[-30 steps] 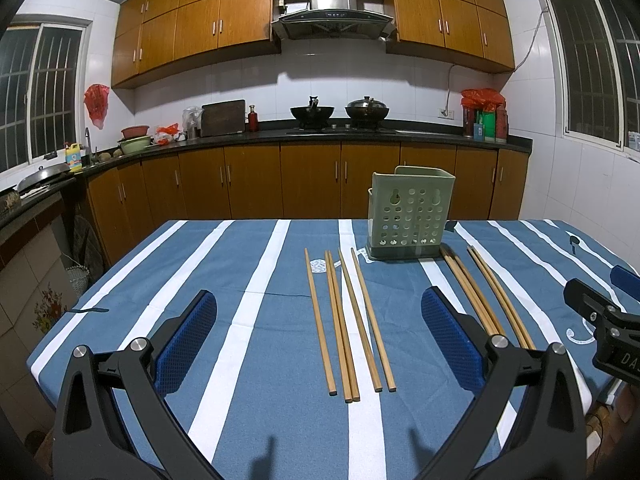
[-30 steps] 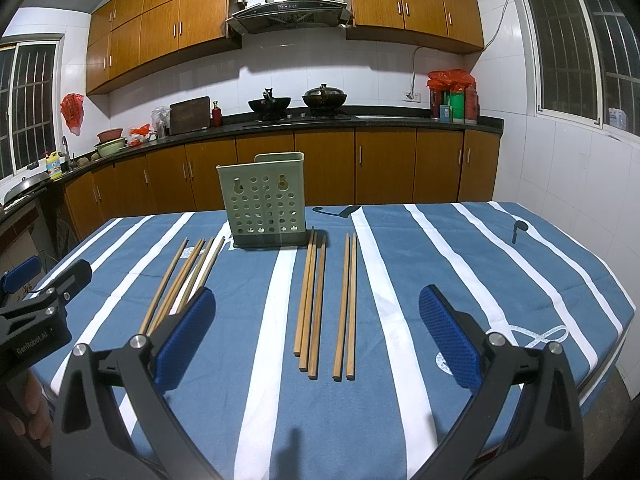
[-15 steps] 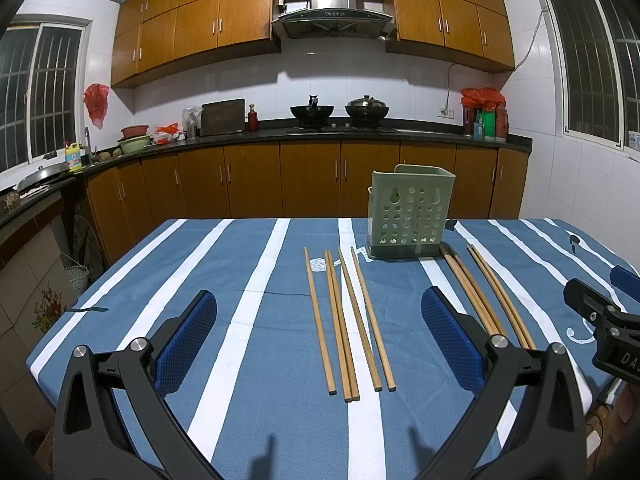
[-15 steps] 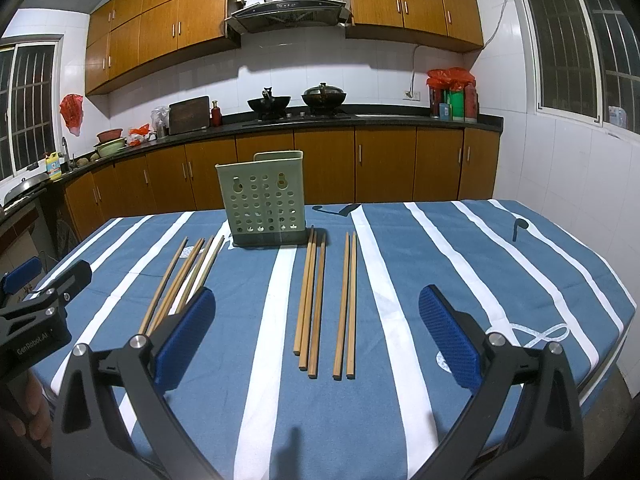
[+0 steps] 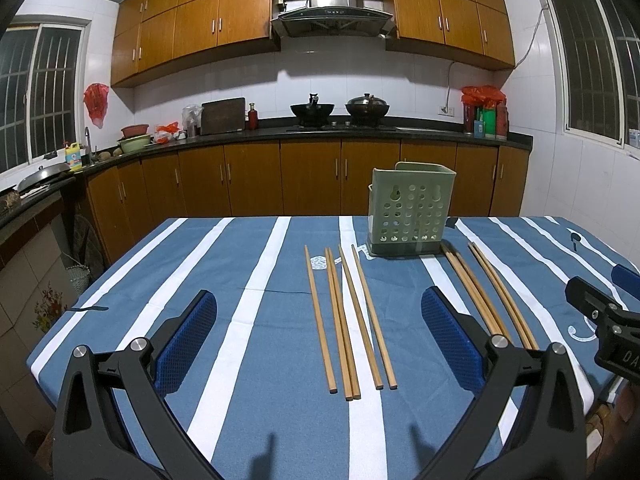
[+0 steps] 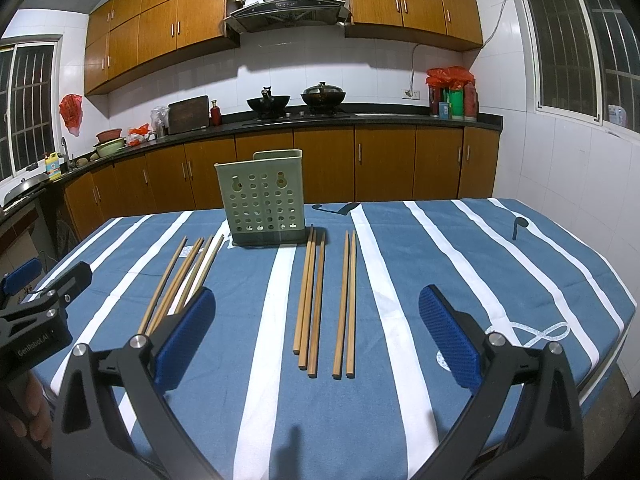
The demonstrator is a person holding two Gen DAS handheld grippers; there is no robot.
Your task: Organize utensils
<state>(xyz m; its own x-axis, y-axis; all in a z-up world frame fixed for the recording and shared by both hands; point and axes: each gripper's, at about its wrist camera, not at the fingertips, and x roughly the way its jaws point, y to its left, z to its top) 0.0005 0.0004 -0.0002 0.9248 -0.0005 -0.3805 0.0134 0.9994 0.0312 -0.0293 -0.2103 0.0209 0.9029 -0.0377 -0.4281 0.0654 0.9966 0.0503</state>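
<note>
Chopsticks (image 5: 348, 320) lie on your table (image 5: 240, 360) in front of the left gripper (image 5: 319, 336), spread wide and empty. From the right wrist, the right gripper (image 6: 318, 336) is released too; the green holder (image 6: 262, 200) stands behind more chopsticks (image 6: 324, 304).

I see my left tongs (image 5: 319, 336) as two black angular plastic arms, each tipped with a blue, finely textured rubber pad (image 5: 187, 346) and pinned with round silver screws (image 5: 137, 345). My right tongs (image 6: 318, 336) are built the same: black frame, blue pads (image 6: 450, 336), silver screw heads (image 6: 496, 338). From the right wrist view, the left unit's black body carries white lettering reading "GenRobot.AI". Fingers of a hand (image 6: 28, 412) show beneath it.
</note>
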